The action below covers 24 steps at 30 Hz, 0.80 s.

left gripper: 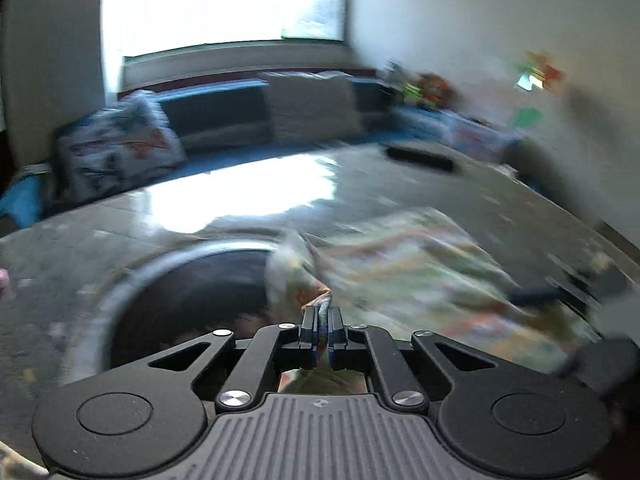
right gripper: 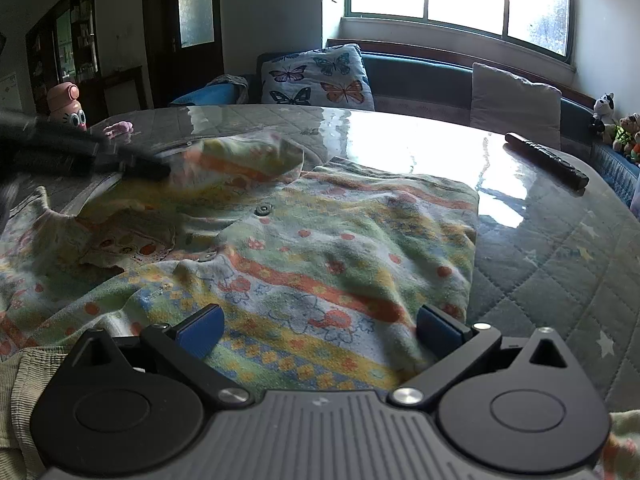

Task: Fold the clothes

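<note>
A pastel flower-striped knitted cardigan (right gripper: 320,248) is spread on the glossy quilted table (right gripper: 560,240); its sleeve is clamped by the left gripper (left gripper: 322,314), while the right gripper (right gripper: 320,330) is held agape over its hem

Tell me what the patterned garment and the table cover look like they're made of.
Patterned garment: soft, matte knit, probably cotton; its surface looks fuzzy and it drapes in loose folds, with snap buttons. Table cover: quilted fabric, diamond-stitched, apparently under a clear glossy sheet, since window glare reflects sharply off it.

Floral striped garment (right gripper: 320,248) spread on quilted table, one sleeve lifted.
</note>
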Motion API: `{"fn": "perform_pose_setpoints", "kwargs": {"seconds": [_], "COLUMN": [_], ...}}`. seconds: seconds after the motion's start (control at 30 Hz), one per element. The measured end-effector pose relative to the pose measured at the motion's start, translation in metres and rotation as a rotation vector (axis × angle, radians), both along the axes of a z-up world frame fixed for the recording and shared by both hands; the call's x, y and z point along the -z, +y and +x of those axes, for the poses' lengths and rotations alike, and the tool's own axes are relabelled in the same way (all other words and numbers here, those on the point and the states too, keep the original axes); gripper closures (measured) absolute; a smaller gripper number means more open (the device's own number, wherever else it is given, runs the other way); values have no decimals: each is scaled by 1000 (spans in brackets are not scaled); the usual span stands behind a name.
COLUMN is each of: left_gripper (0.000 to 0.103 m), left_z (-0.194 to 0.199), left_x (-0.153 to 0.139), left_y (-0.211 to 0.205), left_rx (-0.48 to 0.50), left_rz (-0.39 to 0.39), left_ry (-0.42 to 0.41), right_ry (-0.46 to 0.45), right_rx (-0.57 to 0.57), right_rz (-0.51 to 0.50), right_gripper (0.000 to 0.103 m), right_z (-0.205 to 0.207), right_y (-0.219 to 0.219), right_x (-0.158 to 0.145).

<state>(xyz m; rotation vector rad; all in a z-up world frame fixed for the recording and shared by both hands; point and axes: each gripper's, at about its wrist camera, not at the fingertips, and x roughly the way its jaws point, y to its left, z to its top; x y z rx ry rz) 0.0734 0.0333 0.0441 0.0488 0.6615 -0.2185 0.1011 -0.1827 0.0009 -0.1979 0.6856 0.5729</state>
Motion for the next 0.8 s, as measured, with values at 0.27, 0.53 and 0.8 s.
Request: {"fn": "perform_pose_setpoints", "kwargs": {"seconds": [0.27,0.53,0.8], "left_gripper": [73,63,97], "left_z": [-6,22,37], "left_x": [-3,10,16], "left_y": [-13,-18,-10], "left_rx": [31,13,-47], "left_rz": [12,21,63], "left_ry": [-23,46,30], "right_ry": [1,0,3], "right_rx": [0,0,-2], "right_rz": [1,2,2], "right_gripper": [0,0,0], "right_z": [0,0,1], "right_y": [0,0,1], "right_x": [0,0,0]}}
